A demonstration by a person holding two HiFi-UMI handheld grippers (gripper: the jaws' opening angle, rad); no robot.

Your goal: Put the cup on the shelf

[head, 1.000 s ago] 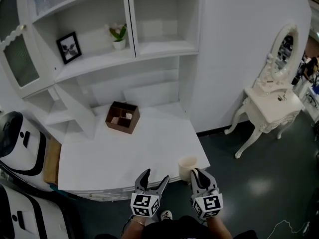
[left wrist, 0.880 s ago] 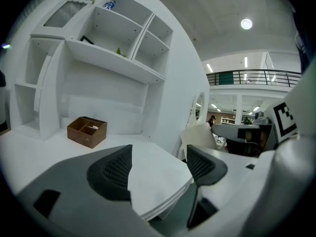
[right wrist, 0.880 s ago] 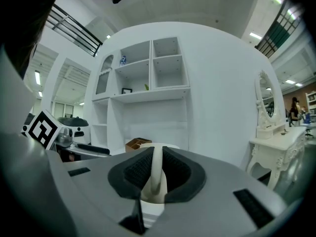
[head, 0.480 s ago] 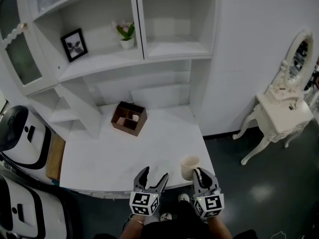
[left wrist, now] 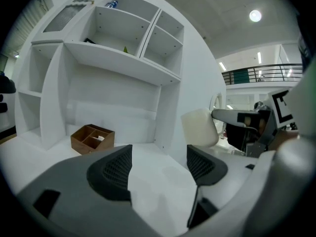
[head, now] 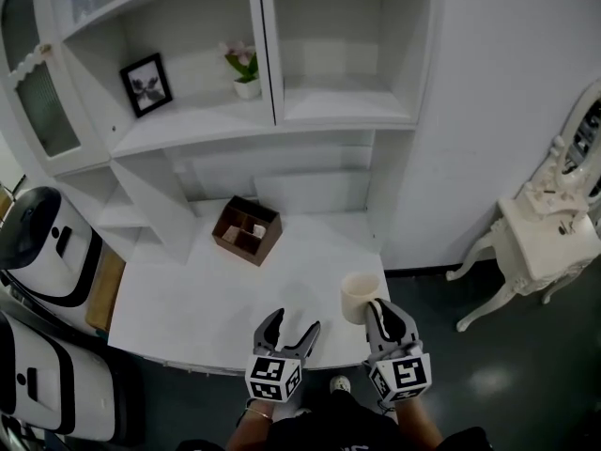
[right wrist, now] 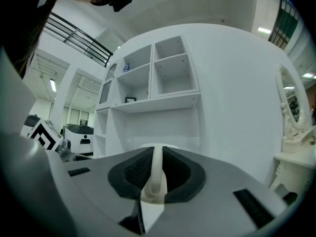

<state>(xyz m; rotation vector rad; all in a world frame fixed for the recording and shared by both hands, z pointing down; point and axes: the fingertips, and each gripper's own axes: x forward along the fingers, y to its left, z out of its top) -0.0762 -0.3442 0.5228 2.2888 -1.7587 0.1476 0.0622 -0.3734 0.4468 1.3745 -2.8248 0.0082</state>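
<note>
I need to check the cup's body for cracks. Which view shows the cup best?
The left gripper view: the cup shows side-on, large and clear. The head view shows it small, from above. The right gripper view shows mostly its handle, pinched between the jaws.

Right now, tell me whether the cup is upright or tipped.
Upright. The cup has its mouth facing up, handle clamped in the right gripper.

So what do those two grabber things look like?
Both are grey two-fingered claws. The left gripper and right gripper each carry a white cube printed with black square markers. They taper to rounded tips, and the inner pads are black with a fine mesh texture. No cables show. The person wears dark clothing.
</note>
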